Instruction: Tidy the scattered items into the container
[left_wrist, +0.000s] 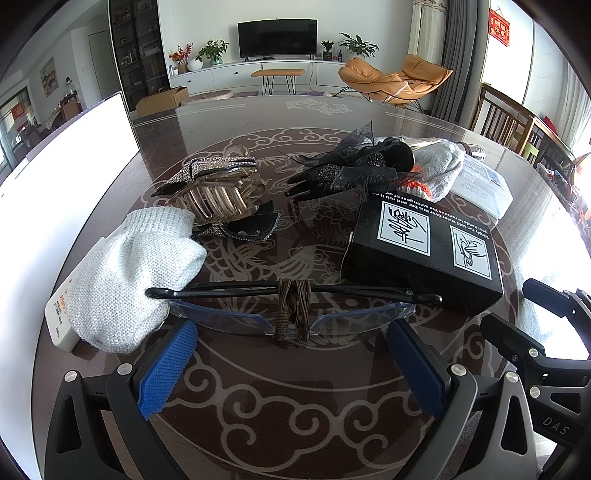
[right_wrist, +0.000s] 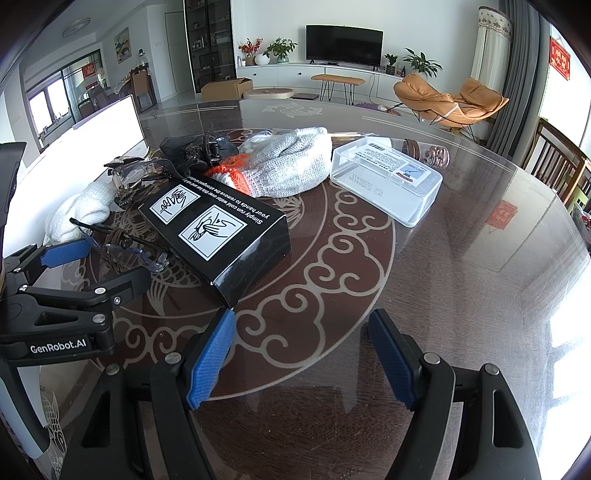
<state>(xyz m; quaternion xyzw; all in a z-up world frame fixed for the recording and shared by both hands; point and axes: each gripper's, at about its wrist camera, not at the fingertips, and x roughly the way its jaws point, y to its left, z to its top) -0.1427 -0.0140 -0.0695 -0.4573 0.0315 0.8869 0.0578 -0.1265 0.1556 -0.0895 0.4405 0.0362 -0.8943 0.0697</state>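
Left claw (left_wrist: 291, 365) spread wide, empty, just short of safety glasses (left_wrist: 288, 312) on near surface | right claw (right_wrist: 303, 358) released, idle | advice: straddle bridge, clamp gently, avoid hair tie (left_wrist: 293, 295)

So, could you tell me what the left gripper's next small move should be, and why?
Probably ease the left gripper forward and shut on the safety glasses: its jaws are open and empty, and the glasses lie just ahead between the blue pads.
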